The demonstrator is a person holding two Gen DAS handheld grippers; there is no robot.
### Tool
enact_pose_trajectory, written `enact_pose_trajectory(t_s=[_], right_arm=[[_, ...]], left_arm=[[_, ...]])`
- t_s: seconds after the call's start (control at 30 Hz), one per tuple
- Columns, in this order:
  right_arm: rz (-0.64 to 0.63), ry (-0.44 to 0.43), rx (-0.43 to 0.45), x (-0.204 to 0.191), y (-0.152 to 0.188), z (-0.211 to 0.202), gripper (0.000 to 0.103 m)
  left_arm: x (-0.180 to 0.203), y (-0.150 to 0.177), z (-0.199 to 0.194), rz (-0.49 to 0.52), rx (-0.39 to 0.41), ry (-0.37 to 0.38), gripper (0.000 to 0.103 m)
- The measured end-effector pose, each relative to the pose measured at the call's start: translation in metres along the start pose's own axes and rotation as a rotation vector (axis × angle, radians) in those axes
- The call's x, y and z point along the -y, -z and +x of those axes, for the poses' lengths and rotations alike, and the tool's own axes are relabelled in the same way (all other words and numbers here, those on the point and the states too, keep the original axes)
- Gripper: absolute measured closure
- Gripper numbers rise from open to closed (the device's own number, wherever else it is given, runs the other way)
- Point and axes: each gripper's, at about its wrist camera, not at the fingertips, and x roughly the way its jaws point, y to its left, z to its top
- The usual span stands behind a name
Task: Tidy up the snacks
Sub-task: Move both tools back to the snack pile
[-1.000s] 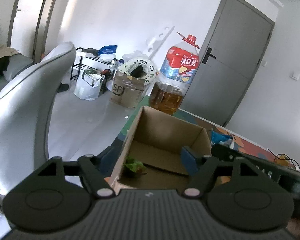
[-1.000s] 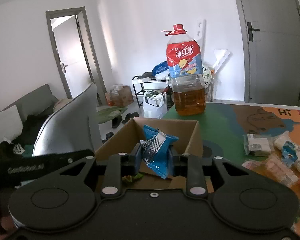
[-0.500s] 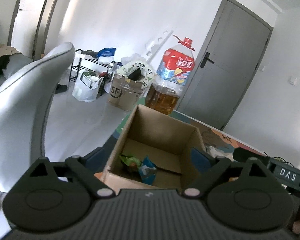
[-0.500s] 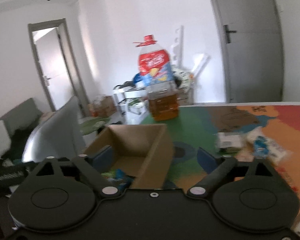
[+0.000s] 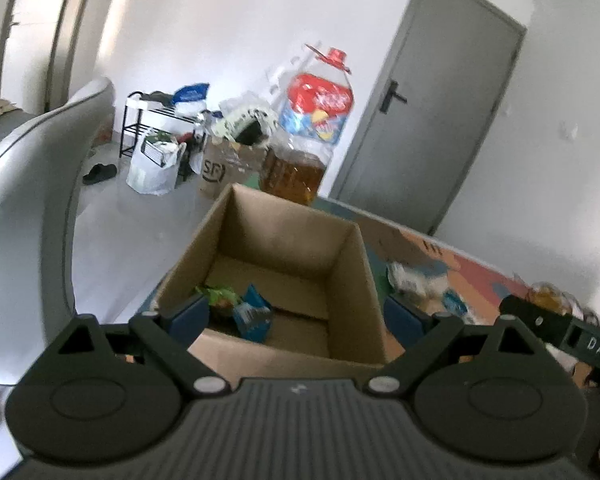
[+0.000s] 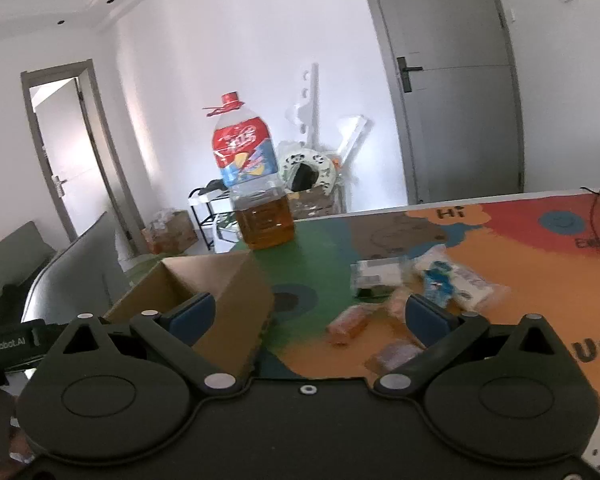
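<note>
Beside the cardboard box [image 6: 204, 292], the right gripper [image 6: 312, 316] hangs spread wide, seemingly empty, above blurred snacks [image 6: 384, 312].

This looks like a lived-in home, likely a living or dining room. Ahead of the right gripper a table [image 6: 500, 248] wears a colourful cartoon mat, with a big jug of cooking oil [image 6: 256, 196] beyond. Farther off stand a grey interior door [image 6: 456, 120], a shoe rack [image 5: 156, 128] with bags, slippers [image 5: 99, 173] on the floor, and, blurred, possibly a sofa [image 6: 12, 256] at far left.
</note>
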Motion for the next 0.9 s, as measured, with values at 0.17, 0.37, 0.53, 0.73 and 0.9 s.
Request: enact_pose_trajectory(t_s=[0.17, 0.37, 0.53, 0.73, 0.9], right_arm=[[-0.003, 0.022, 0.025, 0.016, 0.0, -0.014, 0.0], [0.009, 0.084, 0.011, 0.036, 0.003, -0.024, 0.0], [0.021, 0.122, -0.007, 0.052, 0.01, -0.028, 0.0], [0.056, 0.146, -0.022, 0.072, 0.018, -0.035, 0.0], [0.078, 0.134, -0.052, 0.084, 0.029, -0.042, 0.0]], left_arm=[[0.015, 0.002, 0.0, 0.015, -0.008, 0.057, 0.007], [0.039, 0.008, 0.004, 0.05, -0.011, 0.118, 0.007], [0.055, 0.017, 0.008, 0.076, -0.03, 0.16, 0.007], [0.073, 0.027, 0.015, 0.093, -0.053, 0.196, 0.007], [0.087, 0.037, 0.02, 0.134, -0.071, 0.216, 0.009]])
